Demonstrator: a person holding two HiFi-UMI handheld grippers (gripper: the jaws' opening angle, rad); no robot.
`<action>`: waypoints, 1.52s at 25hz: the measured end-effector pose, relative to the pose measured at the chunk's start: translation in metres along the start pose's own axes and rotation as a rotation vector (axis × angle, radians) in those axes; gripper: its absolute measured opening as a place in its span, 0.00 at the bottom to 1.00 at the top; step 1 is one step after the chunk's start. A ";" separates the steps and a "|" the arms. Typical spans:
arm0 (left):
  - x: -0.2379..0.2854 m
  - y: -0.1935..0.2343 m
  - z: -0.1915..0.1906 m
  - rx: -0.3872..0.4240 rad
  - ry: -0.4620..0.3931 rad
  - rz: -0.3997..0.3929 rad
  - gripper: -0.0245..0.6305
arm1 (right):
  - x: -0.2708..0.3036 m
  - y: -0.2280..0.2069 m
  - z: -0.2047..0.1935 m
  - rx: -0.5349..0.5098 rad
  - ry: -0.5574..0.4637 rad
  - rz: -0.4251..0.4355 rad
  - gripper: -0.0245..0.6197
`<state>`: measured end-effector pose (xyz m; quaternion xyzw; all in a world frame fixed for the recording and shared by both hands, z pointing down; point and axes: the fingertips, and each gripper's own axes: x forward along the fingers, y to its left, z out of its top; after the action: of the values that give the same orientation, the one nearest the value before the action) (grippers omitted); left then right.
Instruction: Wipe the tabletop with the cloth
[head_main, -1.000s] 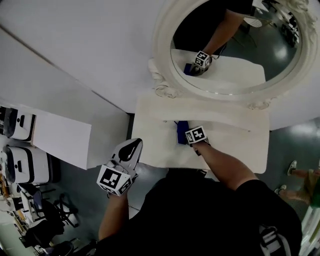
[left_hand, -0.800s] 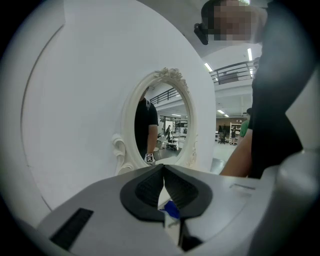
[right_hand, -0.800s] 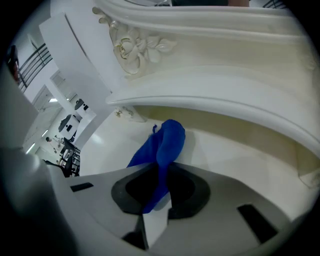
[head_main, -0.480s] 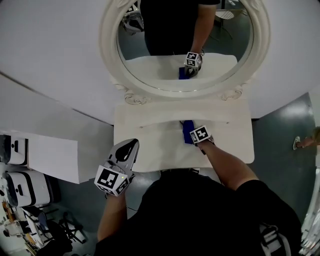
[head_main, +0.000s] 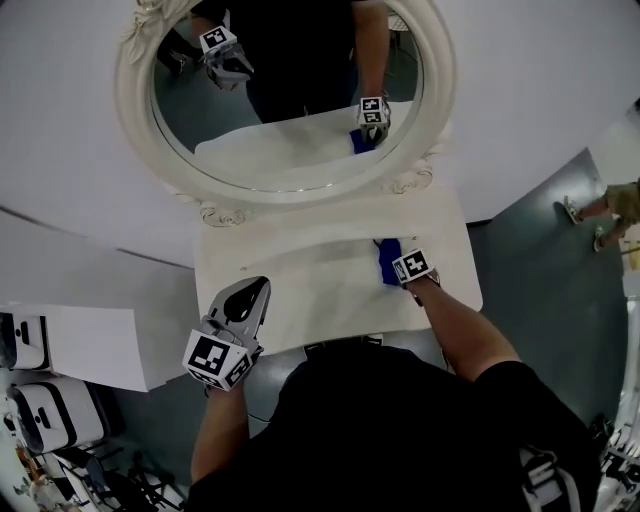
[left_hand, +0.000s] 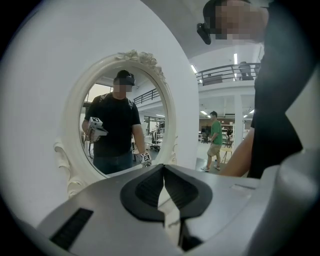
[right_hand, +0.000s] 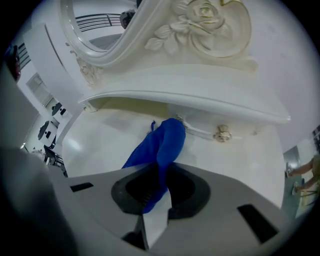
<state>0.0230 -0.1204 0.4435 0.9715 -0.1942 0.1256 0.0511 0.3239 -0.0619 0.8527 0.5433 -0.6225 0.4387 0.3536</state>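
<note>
Right gripper view: right gripper clenches the blue cloth, which trails on the desk near a brass-coloured knob; snagging there could pull it free. Left gripper is closed, empty.

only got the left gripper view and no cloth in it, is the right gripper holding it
Observer: Yes, the right gripper is shut on the blue cloth; its own view shows the fabric pinched between the jaws.
Operator: is the cloth down on the table
Observer: It appears so. The free end lies on the white tabletop, on its right side toward the back.
Operator: and where's my left gripper relative to that
Observer: In the head view the left gripper is at the tabletop's front left, well apart from the cloth.
</note>
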 end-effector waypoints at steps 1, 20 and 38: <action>0.006 -0.003 0.002 0.001 -0.001 -0.009 0.06 | -0.004 -0.010 -0.005 0.011 0.004 -0.005 0.10; 0.078 -0.050 0.010 0.026 0.027 -0.102 0.06 | -0.067 -0.182 -0.086 0.190 0.000 -0.183 0.10; 0.028 -0.017 -0.001 -0.014 -0.002 -0.013 0.06 | -0.068 -0.097 -0.051 0.159 -0.060 -0.050 0.10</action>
<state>0.0545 -0.1150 0.4514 0.9725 -0.1889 0.1231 0.0583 0.4289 0.0085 0.8244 0.5979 -0.5822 0.4611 0.3017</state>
